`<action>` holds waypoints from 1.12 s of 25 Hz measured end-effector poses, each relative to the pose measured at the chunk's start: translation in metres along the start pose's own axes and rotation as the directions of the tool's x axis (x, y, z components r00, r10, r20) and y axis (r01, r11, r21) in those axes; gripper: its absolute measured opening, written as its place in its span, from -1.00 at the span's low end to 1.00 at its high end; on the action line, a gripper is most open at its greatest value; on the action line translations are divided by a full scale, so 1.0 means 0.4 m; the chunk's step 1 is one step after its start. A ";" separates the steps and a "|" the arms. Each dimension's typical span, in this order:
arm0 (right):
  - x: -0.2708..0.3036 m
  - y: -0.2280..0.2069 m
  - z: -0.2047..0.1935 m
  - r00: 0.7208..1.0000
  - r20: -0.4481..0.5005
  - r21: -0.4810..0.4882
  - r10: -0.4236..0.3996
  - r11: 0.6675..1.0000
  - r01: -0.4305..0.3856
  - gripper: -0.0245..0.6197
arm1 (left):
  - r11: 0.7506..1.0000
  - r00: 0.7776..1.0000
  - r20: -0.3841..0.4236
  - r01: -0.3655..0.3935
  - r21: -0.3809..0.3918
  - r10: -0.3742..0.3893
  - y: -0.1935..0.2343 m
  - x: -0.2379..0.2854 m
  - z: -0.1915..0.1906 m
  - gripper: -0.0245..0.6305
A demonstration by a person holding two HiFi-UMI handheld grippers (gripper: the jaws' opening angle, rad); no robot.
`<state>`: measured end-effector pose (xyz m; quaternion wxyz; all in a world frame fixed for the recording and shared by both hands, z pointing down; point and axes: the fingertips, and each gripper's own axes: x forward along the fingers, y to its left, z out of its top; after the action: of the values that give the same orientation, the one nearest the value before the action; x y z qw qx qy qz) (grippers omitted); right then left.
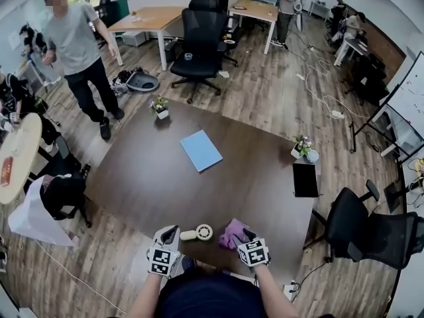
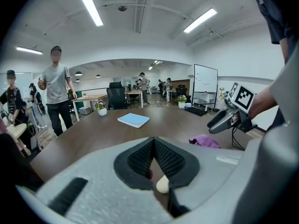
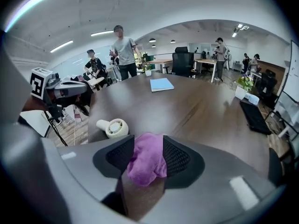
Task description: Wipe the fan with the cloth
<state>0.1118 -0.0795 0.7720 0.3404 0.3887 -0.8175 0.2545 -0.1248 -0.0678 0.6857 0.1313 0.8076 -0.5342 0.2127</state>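
One broad dark wooden tabletop (image 1: 165, 177) carries everything, with a blue notebook (image 1: 201, 150) lying flat near its middle, well apart from the work. Both task items sit close to the near edge, right in front of the person. The right claw (image 1: 244, 234) points down at that edge with its jaws standing apart on either side of the purple cloth (image 3: 147, 164); the cloth fills the gap between the pads, but I judge it straddled and not yet pinched. The left claw (image 1: 171, 234) is clenched on nothing, its tip just beside the handle end of the fan (image 1: 197, 232). The cloth lies crumpled in a soft heap just to the right of the fan, the two near but apart. It looks light and limp, so it should bunch easily; taking it at the raised middle of the heap would probably leave a loose fold hanging free for wiping. The fan is a small cream handheld one lying on its side, round head toward the cloth. It looks like hard, light plastic and would likely skid on the smooth wood under a wipe, so steadying it by the handle seems the safest hold, away from the grille face.
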 end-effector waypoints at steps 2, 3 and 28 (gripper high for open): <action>0.022 0.002 -0.029 0.999 -0.035 0.009 0.006 1.000 -0.006 -0.26 | 1.000 1.000 -0.011 0.009 -0.002 -0.009 -0.003 0.003 -0.014 -0.92; 0.031 0.003 -0.042 0.999 -0.052 0.014 0.009 1.000 -0.008 -0.23 | 1.000 1.000 -0.013 0.011 -0.003 -0.011 -0.003 0.004 -0.018 -0.92; 0.124 0.003 -0.169 0.974 -0.225 0.018 -0.007 1.000 0.012 -0.23 | 0.904 0.871 -0.435 0.356 0.238 -0.229 -0.125 0.094 -0.279 -0.05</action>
<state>0.1119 -0.0556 0.8525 0.4283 0.3645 -0.7693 0.3032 -0.0886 -0.0295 0.8024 0.1391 0.8302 -0.3260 0.4304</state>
